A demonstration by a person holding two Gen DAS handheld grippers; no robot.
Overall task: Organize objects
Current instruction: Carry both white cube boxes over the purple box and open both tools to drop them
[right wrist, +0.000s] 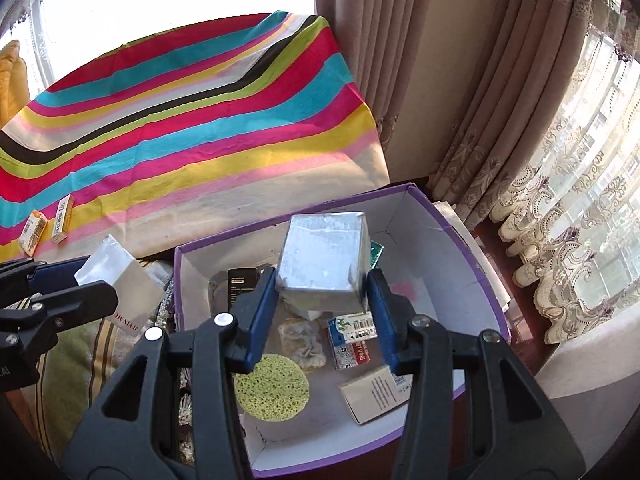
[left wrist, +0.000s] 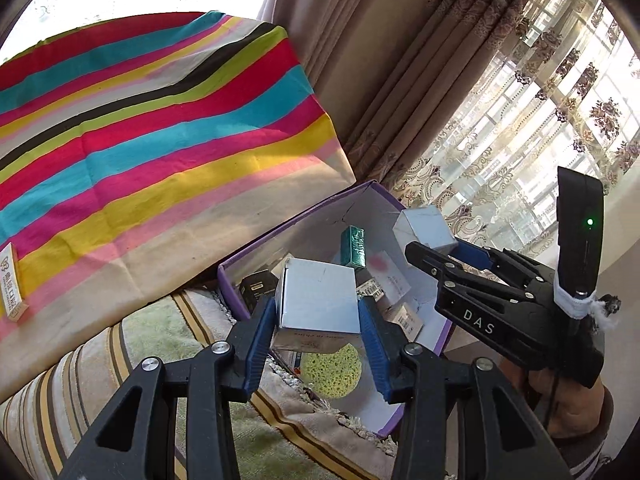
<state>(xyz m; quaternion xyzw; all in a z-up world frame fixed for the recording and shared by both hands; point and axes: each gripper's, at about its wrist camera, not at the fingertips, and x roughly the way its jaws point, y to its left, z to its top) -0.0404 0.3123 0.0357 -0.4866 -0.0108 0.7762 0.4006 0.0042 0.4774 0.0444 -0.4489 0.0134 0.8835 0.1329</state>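
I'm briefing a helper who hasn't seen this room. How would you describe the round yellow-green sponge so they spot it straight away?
Start at the striped tablecloth, then drop to the purple-edged cardboard box standing beside it near the curtains. On the box's white floor, at the near left corner, lies the sponge. It is the only round, porous, yellow-green thing there; everything around it is a small rectangular carton.

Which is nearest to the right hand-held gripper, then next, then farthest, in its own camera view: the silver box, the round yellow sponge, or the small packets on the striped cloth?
1. Silver box: clamped between the right hand-held gripper fingers.
2. Yellow sponge: just below, inside the purple-rimmed box.
3. Small packets: far left, on the striped cloth.
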